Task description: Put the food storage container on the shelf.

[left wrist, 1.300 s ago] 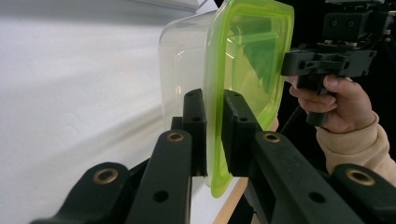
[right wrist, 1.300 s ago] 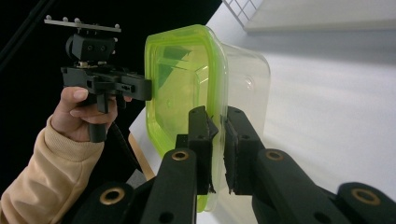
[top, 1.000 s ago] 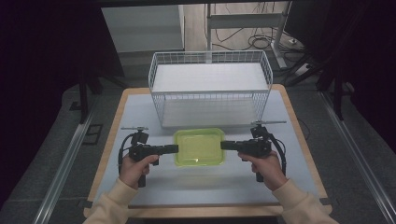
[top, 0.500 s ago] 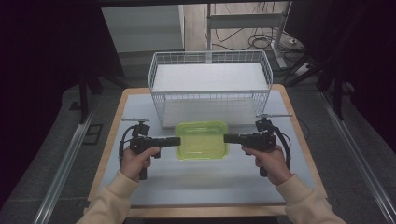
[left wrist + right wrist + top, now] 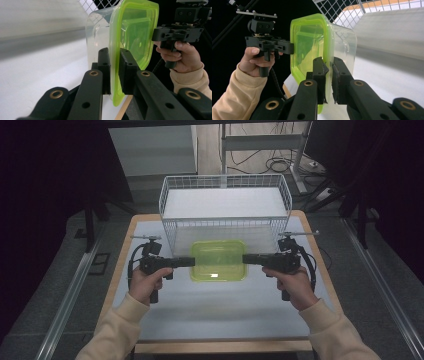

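Note:
A clear food container with a lime-green lid [image 5: 218, 260] hangs level above the table, just in front of the wire basket. My left gripper [image 5: 192, 262] is shut on its left rim and my right gripper [image 5: 245, 258] on its right rim, the two pointing at each other. In the left gripper view the jaws [image 5: 115, 58] pinch the lid's edge, the container [image 5: 135, 32] stands edge-on, and the other gripper [image 5: 178, 35] is beyond it. The right gripper view mirrors this: jaws [image 5: 328, 67] clamp the rim of the container [image 5: 309, 42], with the left gripper [image 5: 269, 45] behind.
A white wire basket [image 5: 225, 227] stands at the back of the table, its front wall close behind the container. The pale tabletop [image 5: 225, 310] with a wooden border lies below. Dark floor and cables surround the table.
Both grippers have lifted the container together off the table and carried it a little farther away, toward the basket. The grip on both rims is unchanged.

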A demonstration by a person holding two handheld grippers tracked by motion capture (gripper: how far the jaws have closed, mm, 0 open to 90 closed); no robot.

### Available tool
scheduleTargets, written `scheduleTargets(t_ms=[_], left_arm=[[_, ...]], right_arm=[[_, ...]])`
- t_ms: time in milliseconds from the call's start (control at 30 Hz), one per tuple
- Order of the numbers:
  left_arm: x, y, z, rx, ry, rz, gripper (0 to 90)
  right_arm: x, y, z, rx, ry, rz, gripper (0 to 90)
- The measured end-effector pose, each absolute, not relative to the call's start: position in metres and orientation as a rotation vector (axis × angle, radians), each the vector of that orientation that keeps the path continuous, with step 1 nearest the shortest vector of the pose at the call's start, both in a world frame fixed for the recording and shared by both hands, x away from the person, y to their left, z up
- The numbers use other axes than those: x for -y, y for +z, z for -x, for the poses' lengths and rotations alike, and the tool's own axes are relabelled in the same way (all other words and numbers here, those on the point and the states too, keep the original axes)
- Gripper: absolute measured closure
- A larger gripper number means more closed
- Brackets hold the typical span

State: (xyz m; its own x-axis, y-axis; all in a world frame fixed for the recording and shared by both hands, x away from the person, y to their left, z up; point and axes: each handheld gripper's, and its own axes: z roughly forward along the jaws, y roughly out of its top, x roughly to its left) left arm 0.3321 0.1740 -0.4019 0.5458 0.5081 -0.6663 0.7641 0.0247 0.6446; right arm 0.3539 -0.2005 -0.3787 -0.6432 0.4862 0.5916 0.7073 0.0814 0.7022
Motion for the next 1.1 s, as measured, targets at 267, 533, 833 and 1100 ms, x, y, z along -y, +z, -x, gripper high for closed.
scheduleTargets(t_ms=[267,533,833,1100], left_arm=[[-0.171,-0.392,-0.339,-1.089,-0.272,-1.636,81.3],[-0.169,-0.379,-0.345,-1.086,-0.261,-1.641,81.2],[-0.166,-0.367,-0.351,-1.080,-0.248,-1.646,81.2],[-0.164,-0.359,-0.357,-1.078,-0.245,-1.653,81.2]], right_arm=[[0.204,-0.368,-0.359,2.155,-1.603,1.216,82.2],[0.205,-0.357,-0.364,2.158,-1.621,1.213,82.2],[0.207,-0.345,-0.367,2.168,-1.639,1.211,82.2],[0.209,-0.340,-0.372,2.159,-1.645,1.217,82.2]])
